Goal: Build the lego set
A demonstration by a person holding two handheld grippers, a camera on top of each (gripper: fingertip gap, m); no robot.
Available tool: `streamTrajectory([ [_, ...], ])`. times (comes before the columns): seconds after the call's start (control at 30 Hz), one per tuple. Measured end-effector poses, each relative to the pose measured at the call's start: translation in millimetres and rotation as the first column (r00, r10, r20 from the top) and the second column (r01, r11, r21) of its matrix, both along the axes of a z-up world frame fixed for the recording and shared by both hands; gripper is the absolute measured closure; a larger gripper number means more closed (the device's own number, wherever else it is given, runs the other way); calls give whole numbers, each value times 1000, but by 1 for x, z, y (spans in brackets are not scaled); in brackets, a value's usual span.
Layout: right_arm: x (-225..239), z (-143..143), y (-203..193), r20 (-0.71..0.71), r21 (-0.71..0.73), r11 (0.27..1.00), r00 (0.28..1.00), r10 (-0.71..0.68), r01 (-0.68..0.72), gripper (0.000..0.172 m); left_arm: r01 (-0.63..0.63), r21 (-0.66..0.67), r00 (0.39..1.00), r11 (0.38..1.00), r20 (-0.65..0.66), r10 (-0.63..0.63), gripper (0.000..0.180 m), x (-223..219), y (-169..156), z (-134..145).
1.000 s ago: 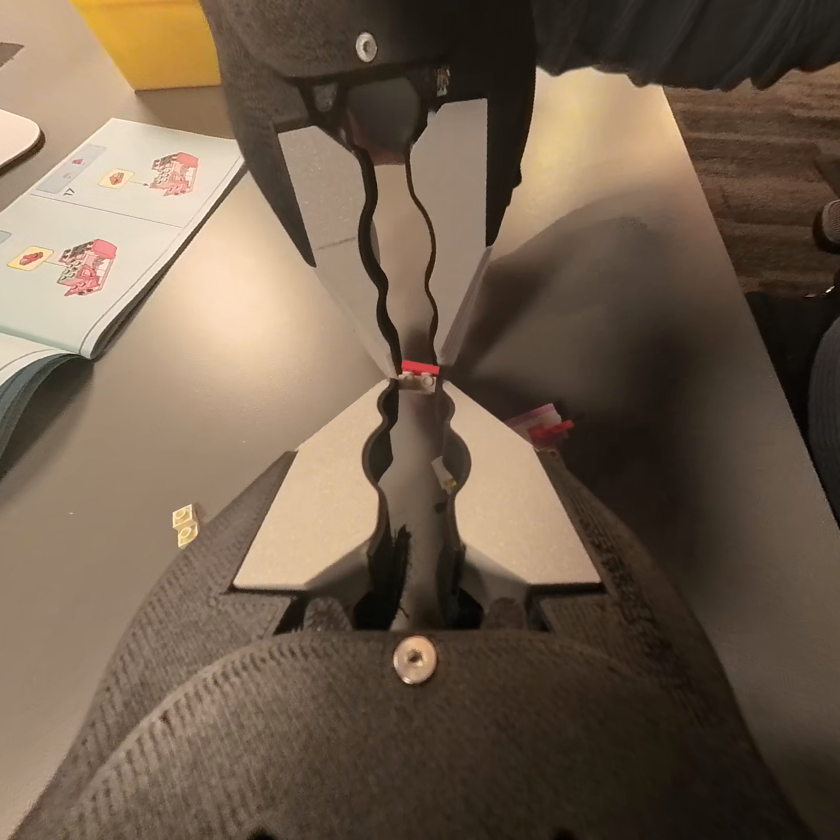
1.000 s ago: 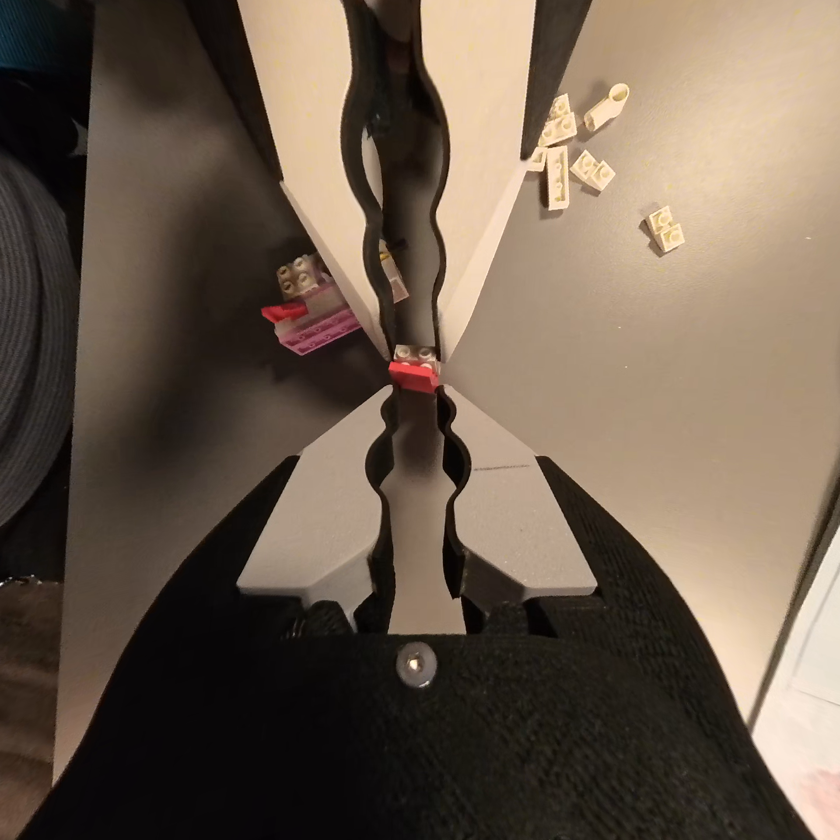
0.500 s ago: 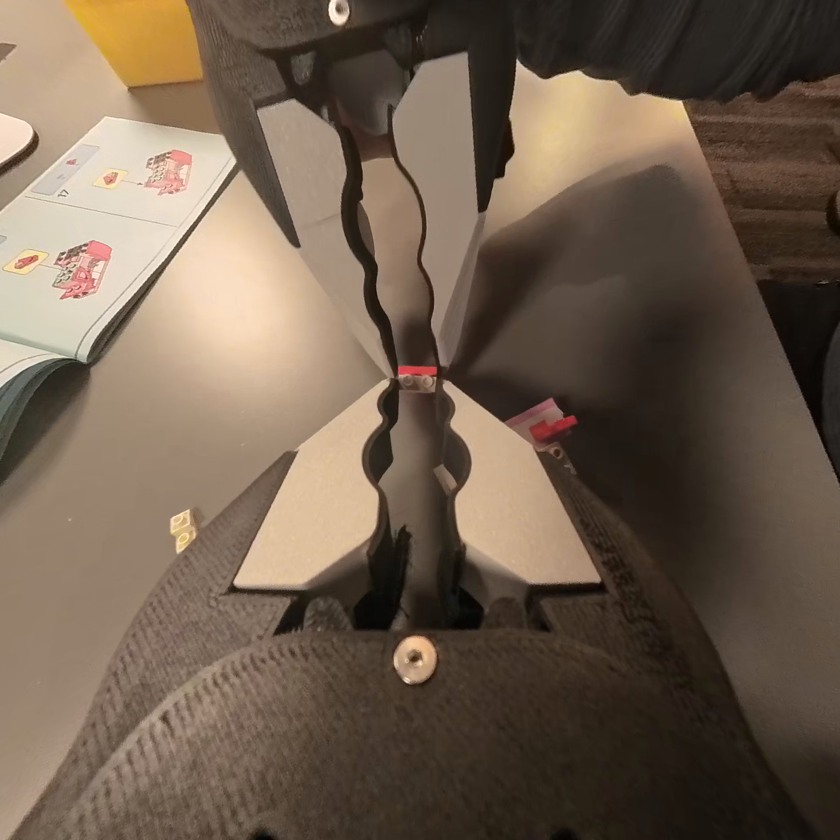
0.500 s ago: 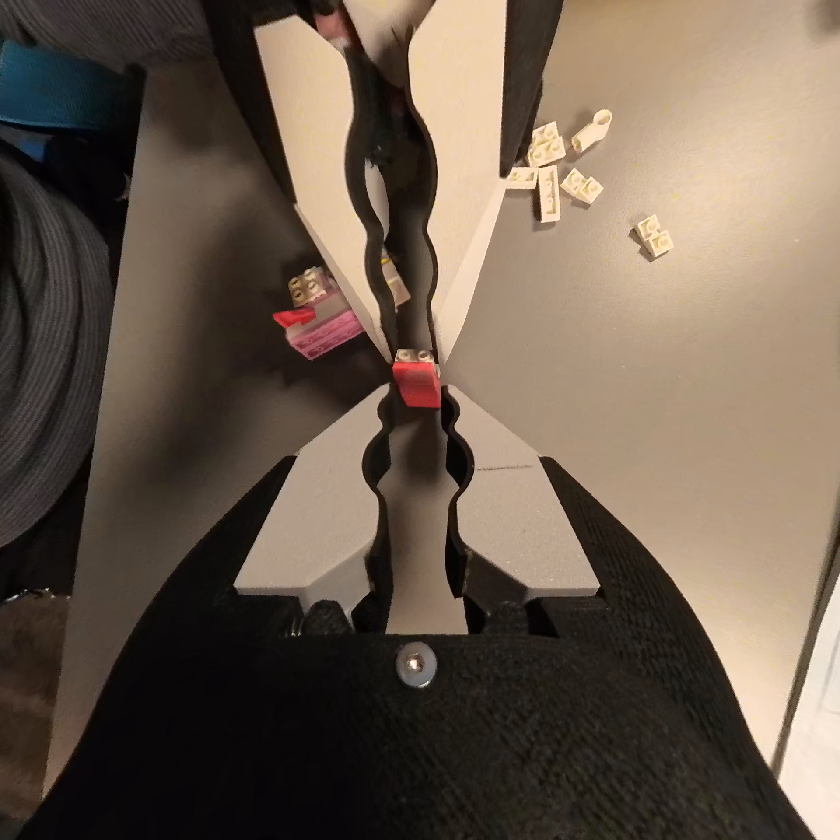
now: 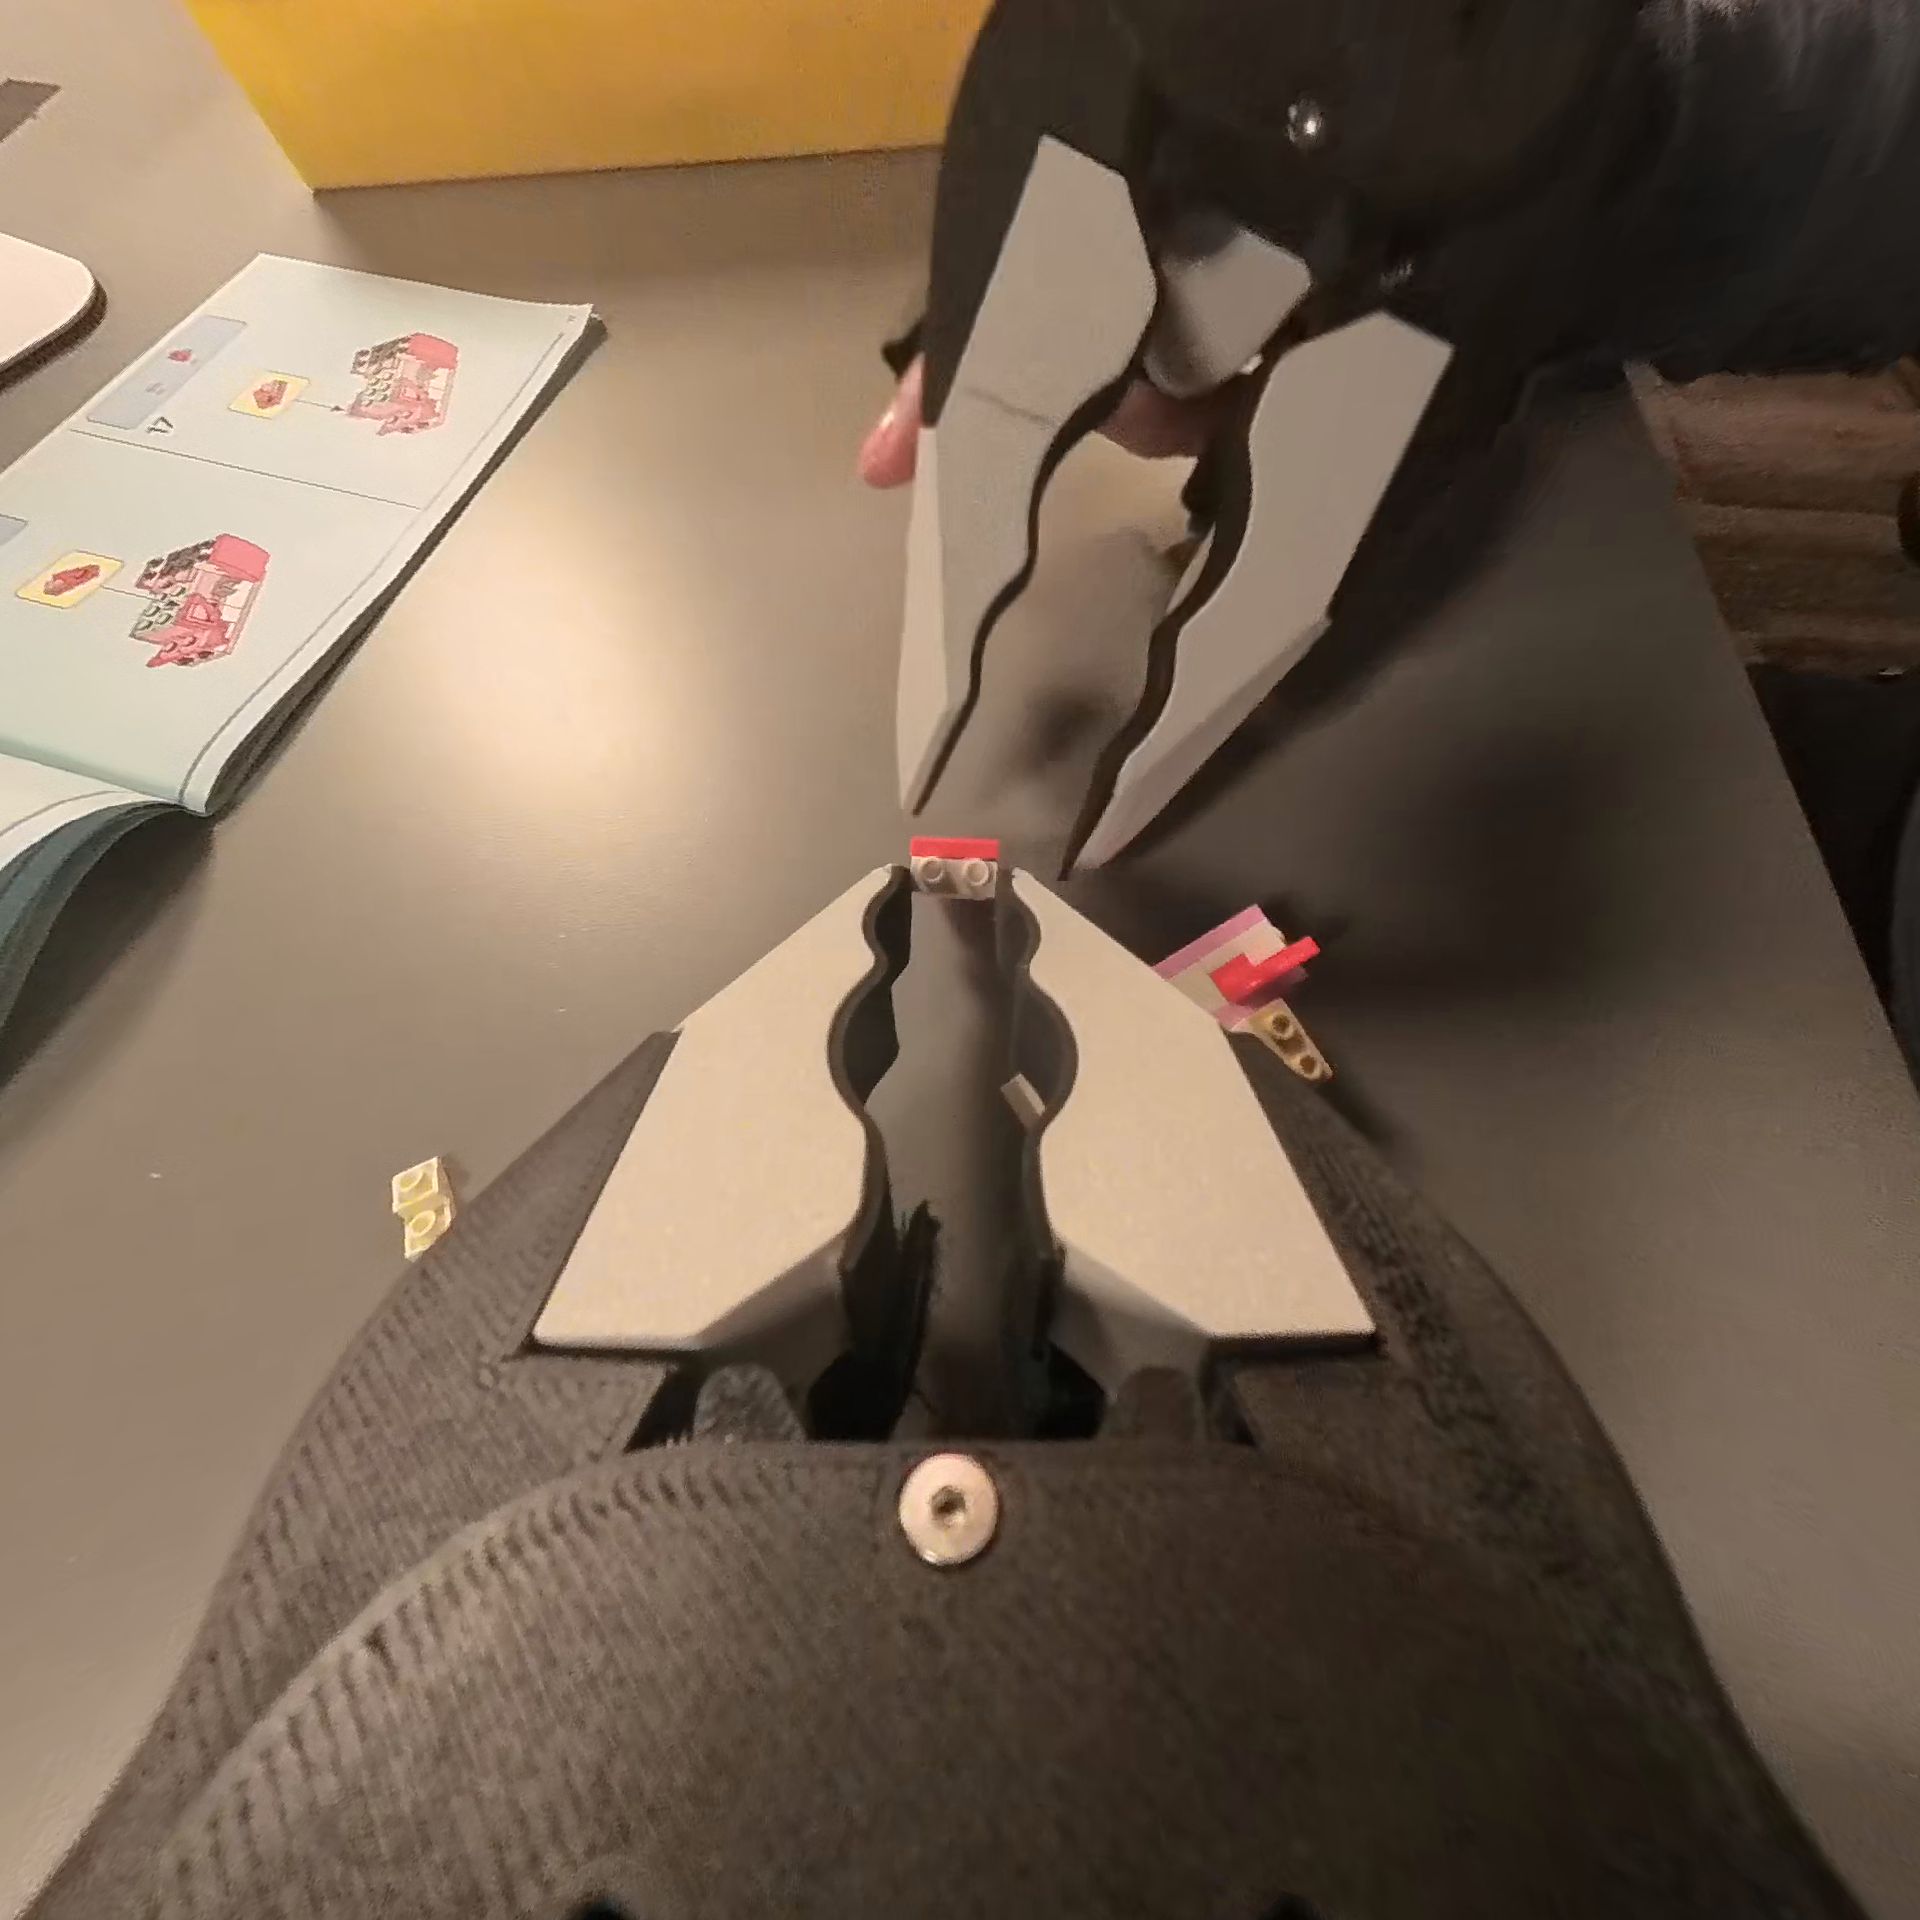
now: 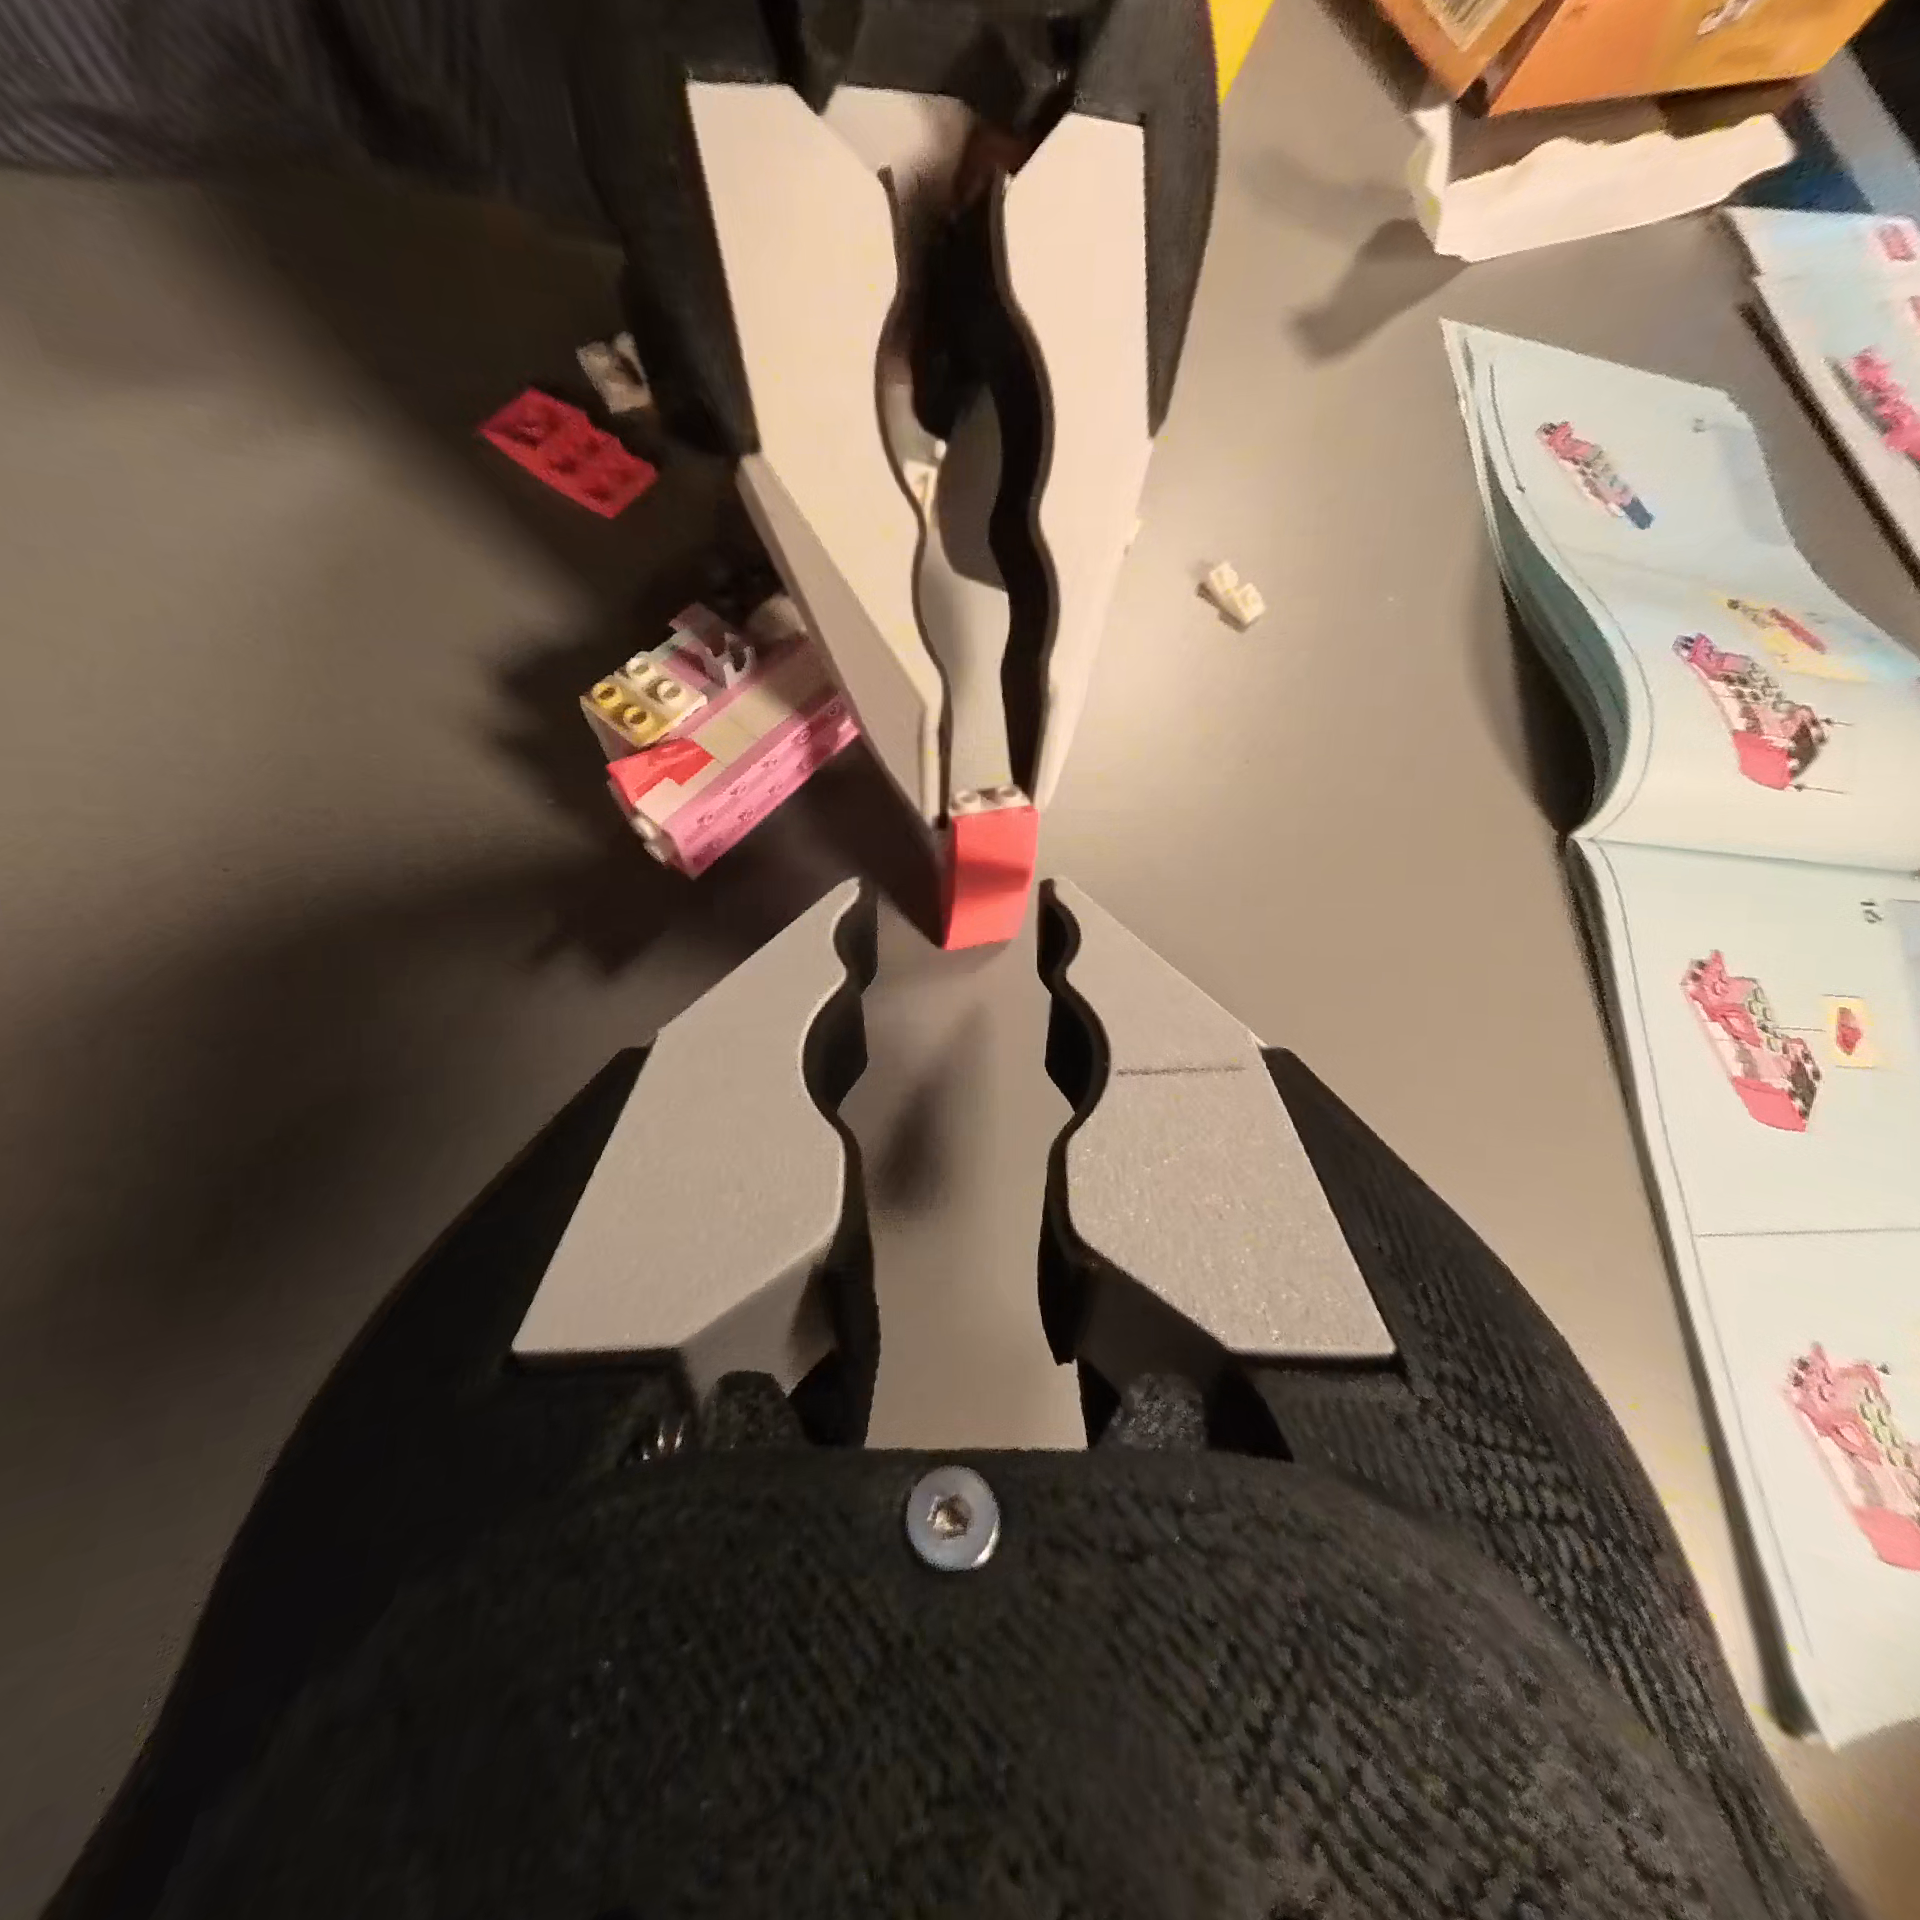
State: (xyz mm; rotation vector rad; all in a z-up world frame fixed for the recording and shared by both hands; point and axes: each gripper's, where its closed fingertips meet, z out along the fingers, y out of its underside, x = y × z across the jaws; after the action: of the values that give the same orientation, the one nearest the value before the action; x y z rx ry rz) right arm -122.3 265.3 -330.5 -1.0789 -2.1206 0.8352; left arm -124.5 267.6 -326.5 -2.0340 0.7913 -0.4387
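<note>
I count two grippers: my left gripper pinches one small red-and-grey brick stack at its fingertips, my right gripper gapes empty just beside it

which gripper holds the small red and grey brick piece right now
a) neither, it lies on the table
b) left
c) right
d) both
b: the small red and grey brick piece sits clamped in the left gripper, while the right gripper stands open and clear of it.
</note>
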Motion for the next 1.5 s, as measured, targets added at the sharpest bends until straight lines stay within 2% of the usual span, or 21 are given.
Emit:
streamTrajectory([
  [0.2,-10,-5,1,-48,-15,997,996,-75,75,145,-23,-3,1000,1000,5,23,166,-1,3,0],
  [0.53,-16,-6,13,-103,86,976,976,-192,201,154,-144,-111,984,983,88,154,166,-3,11,-2],
  [0.87,-17,-1,19,-161,129,970,970,-184,206,159,-215,-269,912,939,288,291,166,-8,16,1],
  [1.0,-16,4,22,-197,161,971,970,-142,175,163,-204,-330,848,922,411,335,166,-11,16,8],
  [1.1,-10,-5,26,-100,150,979,987,-123,137,166,-183,-388,776,903,508,375,166,-14,16,15],
  [1.2,-6,-13,23,20,35,993,993,-116,115,166,-169,-406,723,898,568,393,166,-19,15,21],
  [1.5,-9,-15,28,107,-97,986,986,-125,136,162,-162,-405,686,900,610,397,166,-25,15,26],
])
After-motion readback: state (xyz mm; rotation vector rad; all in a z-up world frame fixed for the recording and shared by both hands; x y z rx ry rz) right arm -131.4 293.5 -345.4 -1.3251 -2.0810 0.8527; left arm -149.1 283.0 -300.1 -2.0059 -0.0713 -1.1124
